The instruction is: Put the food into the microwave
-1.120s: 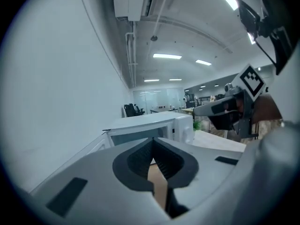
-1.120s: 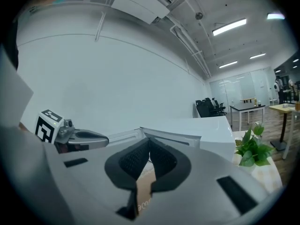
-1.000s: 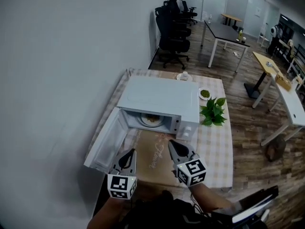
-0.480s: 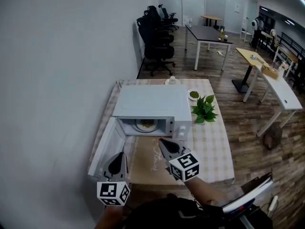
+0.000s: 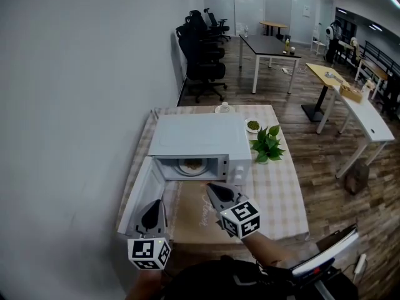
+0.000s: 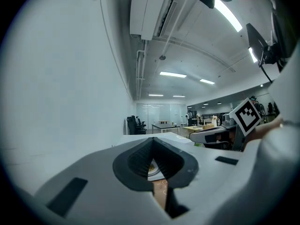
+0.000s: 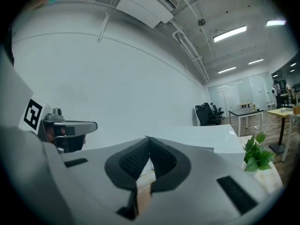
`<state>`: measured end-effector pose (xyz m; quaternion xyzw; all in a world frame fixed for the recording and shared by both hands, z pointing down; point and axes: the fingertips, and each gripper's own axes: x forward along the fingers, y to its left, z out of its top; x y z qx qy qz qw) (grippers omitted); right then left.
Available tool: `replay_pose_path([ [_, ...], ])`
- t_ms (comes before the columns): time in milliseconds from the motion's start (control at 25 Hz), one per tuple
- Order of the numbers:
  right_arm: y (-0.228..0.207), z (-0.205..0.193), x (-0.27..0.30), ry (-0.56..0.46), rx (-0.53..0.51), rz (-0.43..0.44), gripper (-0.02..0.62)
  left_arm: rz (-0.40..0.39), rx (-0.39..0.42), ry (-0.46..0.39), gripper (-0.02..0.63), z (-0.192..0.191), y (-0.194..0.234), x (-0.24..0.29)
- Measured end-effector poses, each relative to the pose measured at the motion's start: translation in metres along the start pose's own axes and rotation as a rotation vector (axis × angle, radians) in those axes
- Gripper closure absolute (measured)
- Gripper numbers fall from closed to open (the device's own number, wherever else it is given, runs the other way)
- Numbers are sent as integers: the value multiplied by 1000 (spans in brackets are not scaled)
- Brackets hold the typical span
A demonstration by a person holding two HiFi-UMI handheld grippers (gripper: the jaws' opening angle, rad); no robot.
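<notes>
A white microwave (image 5: pixel 197 139) stands on the checked table, its door (image 5: pixel 140 195) swung open to the left. Inside it a plate of food (image 5: pixel 190 165) rests on the turntable; a sliver of that plate (image 6: pixel 153 169) shows through the left gripper's jaws. My left gripper (image 5: pixel 153 205) hovers near the door's outer edge, jaws together and holding nothing. In front of the microwave opening my right gripper (image 5: pixel 210 187) is also shut and empty. In the gripper views the left gripper (image 6: pixel 152 138) and right gripper (image 7: pixel 147 138) each show their tips meeting.
A brown mat (image 5: pixel 195 210) lies before the microwave. To its right are a green plant (image 5: pixel 267 144), a small dish of greens (image 5: pixel 252 125) and a white item (image 5: pixel 223 108) at the table's back. A wall runs along the left; chairs and desks stand beyond.
Both grippers have drawn back from the microwave toward me, the left one most. The plate stays inside and the door stays open.
</notes>
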<state>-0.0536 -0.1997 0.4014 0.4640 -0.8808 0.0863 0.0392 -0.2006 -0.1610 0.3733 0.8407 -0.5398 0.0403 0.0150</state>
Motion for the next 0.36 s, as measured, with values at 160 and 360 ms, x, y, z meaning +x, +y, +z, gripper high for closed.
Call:
replay_pose_path([
  [160,-1,0,2,-1,-4,-1,586,-1,6,8,598,-3,1,4],
  [360,-2,-1,5,0,-8,-6,586,-20,10,13,598,-6,1,8],
])
